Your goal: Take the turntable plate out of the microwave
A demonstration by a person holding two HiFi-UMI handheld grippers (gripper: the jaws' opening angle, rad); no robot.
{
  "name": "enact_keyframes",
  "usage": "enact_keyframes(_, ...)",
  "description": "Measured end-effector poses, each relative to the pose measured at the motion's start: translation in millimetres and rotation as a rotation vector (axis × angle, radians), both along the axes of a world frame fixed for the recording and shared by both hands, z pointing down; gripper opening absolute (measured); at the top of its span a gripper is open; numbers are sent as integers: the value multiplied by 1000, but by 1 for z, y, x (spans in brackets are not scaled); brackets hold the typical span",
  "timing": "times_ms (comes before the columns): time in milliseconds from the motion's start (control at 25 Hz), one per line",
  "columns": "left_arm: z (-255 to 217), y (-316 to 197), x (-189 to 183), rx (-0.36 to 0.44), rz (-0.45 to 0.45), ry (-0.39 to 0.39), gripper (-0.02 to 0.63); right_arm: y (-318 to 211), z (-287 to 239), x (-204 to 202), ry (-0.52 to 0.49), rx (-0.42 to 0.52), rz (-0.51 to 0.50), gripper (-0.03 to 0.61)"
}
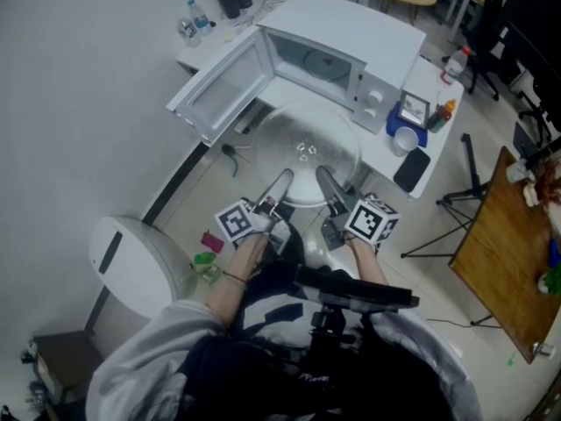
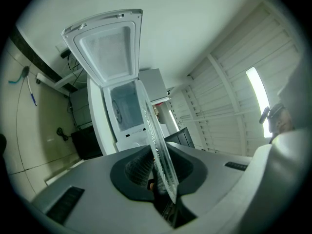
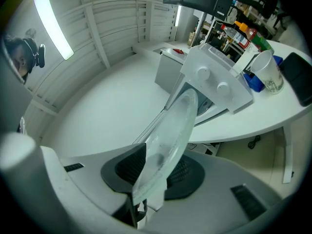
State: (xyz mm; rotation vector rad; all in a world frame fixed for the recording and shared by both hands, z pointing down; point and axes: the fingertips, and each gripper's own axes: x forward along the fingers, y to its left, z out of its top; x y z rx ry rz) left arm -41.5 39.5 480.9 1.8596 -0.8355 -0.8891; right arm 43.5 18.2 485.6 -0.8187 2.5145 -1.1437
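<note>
– L gripper, head view: state?
– Clamped on near rim of turntable plate, lower centre. R gripper pinches same rim just beside it. Plate is held outside microwave, in front of its open door, mid-frame.
– L gripper view?
– Jaws narrow, pads pressing plate, seen edge-on at centre-bottom. Microwave w/ door swung open sits behind plate, upper left.
– R gripper view?
– Jaws wider but gripping too. Plate runs from bottom centre up twd mid-frame. Microwave stands on white table, upper right. Clear cup near it, rt edge.
</note>
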Motion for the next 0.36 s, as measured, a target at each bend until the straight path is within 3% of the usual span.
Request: enact_keyframes(360,1,6,5,-1,-2,4,46,9,6,2,-29,-23,-25,95)
